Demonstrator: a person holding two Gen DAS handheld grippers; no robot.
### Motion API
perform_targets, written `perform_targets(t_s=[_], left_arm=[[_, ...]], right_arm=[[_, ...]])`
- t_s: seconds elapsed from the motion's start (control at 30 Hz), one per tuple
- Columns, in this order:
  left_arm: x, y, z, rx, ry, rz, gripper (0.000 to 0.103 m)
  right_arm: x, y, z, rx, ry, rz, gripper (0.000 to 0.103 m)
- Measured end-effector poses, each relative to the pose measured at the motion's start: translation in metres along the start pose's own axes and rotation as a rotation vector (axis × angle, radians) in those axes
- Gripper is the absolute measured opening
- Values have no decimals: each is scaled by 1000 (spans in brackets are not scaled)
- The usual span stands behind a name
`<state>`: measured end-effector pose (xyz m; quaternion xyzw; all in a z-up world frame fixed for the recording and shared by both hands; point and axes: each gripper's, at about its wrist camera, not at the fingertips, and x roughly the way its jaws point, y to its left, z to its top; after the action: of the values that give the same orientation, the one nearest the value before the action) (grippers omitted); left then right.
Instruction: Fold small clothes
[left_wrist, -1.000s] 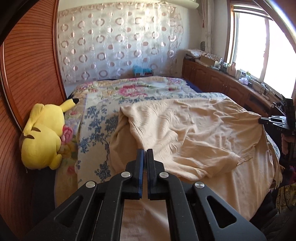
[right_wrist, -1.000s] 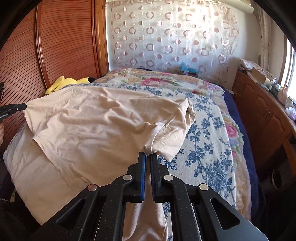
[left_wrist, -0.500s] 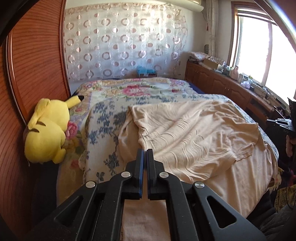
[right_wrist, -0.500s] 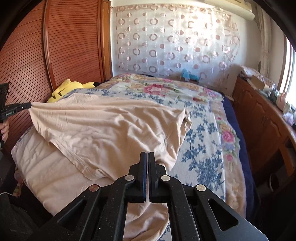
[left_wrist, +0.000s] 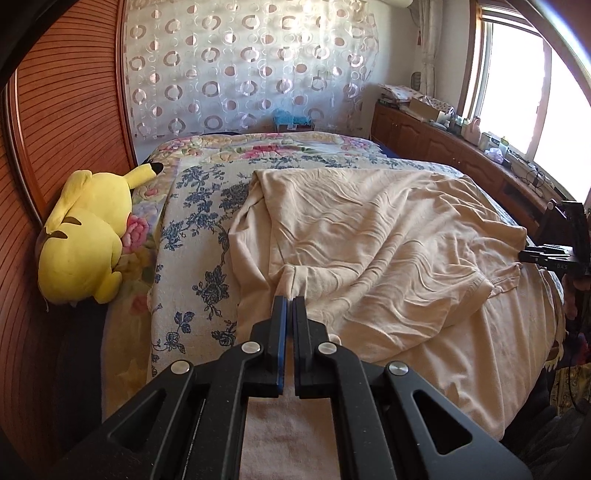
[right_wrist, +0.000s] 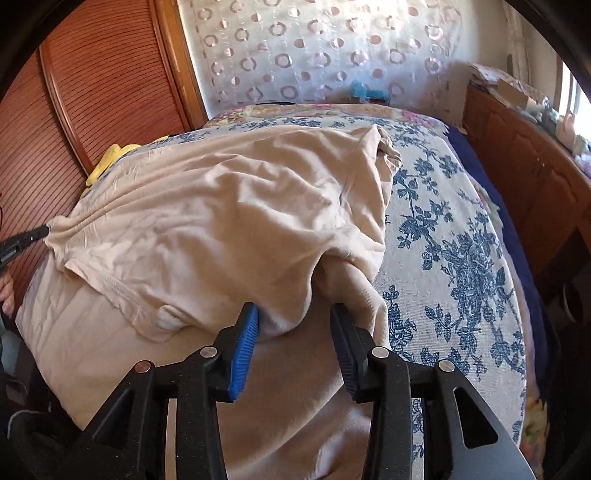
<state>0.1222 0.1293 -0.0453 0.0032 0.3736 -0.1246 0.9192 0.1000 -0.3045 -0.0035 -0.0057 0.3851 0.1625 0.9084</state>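
Bedroom setup, pretty cozy. The bed (left_wrist: 192, 236) is covered with a floral bedspread (right_wrist: 454, 236), blue flowers on cream with pink ones toward the head. A ribbed reddish-brown wood wardrobe (left_wrist: 70, 122) is seen along one side, and a yellow Pikachu plush (left_wrist: 85, 236) is tucked beside it. The far wall is hung with a sheer curtain (left_wrist: 251, 70) patterned in rings. A low wooden cabinet (left_wrist: 436, 144) cluttered with bits is run under a bright, blown-out window (left_wrist: 517, 88).
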Motion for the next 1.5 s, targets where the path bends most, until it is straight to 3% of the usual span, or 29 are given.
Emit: perform_targets(t_s=[0.1, 0.13, 0.2, 0.27, 0.5, 0.7, 0.9, 1.0, 1.17, 1.23, 1.3, 1.33, 1.37, 1.4, 1.47, 1.5], left_arm=[[0, -1, 0, 1, -2, -5, 4], [-1, -2, 1, 5, -6, -8, 4], [-6, -4, 3, 6, -22, -14, 4], [-13, -5, 6, 3, -43, -17, 4], [-66, -4, 22, -19, -157, -43, 4], [-107, 5, 18, -38, -203, -49, 4], [-134, 8, -13, -45, -170, -46, 4], [-129, 6, -33, -36, -118, 0, 4], [-95, 10, -61, -60, -12, 16, 4], [-88, 10, -66, -60, 5, 8, 4], [-86, 8, -68, -55, 13, 9, 13], [-86, 7, -68, -53, 10, 4, 29], [-87, 6, -68, -51, 2, -6, 42], [-87, 3, -67, -49, -7, -20, 47], [-88, -2, -66, -43, -14, -28, 76], [-89, -5, -66, -37, -21, -28, 79]], right_arm=[[6, 6, 2, -17, -5, 12, 41], [8, 10, 1, -28, -4, 12, 37], [10, 16, 0, -62, -12, 22, 4], [8, 24, 0, -95, -33, 27, 2], [-47, 28, 2, -131, -155, 70, 1], [-104, 20, -10, -143, -187, 112, 1], [-150, 13, -39, -173, -152, 142, 1], [-166, 8, -53, -160, -132, 160, 1], [-134, 4, -75, -144, -5, 127, 2], [-121, 1, -80, -135, 24, 107, 7], [-115, -1, -85, -140, 30, 89, 12], [-112, -3, -87, -135, 39, 87, 17], [-110, -2, -89, -135, 46, 68, 27], [-111, 0, -92, -142, 47, 44, 32], [-109, 1, -98, -154, 45, 5, 33], [-110, 4, -102, -148, 42, -1, 33]])
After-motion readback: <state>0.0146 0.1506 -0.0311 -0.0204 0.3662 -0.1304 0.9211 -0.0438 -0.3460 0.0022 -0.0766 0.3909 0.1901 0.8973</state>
